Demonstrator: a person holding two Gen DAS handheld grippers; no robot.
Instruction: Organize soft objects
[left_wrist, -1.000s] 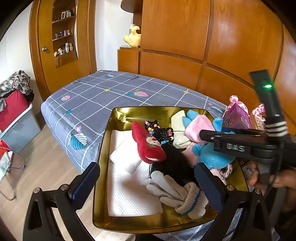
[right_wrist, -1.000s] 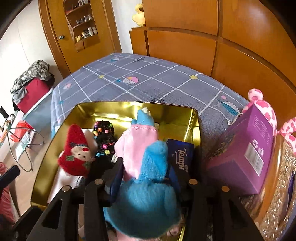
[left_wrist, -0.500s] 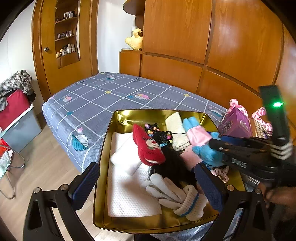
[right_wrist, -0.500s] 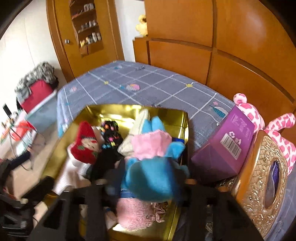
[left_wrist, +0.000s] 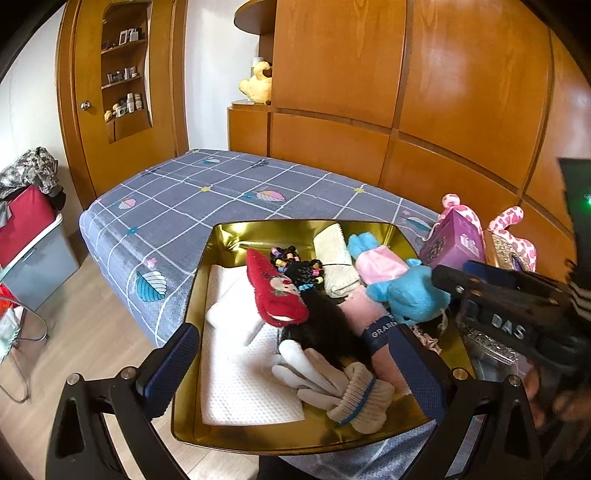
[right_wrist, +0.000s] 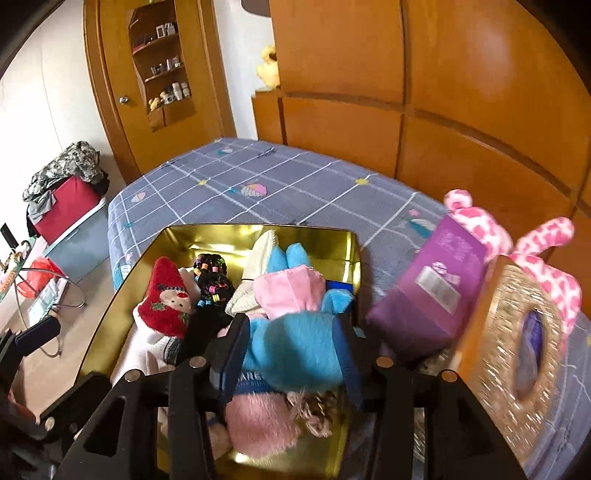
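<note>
While the gold tray (left_wrist: 192, 295) sits on the grey checked bed (left_wrist: 207, 199), it is crowded — a red sock (left_wrist: 275, 291), a black beaded hair piece (left_wrist: 303, 273) and white gloves (left_wrist: 332, 380) lie in it, with a purple box (right_wrist: 432, 291) just beside its rim. Over the tray, the right hand-held gripper (right_wrist: 291, 350) has the blue and pink plush toy (right_wrist: 295, 332) between its part-open jaws, which have just widened, pads against its sides. The left hand-held gripper (left_wrist: 291, 369) hovers wide open, holding nothing.
</note>
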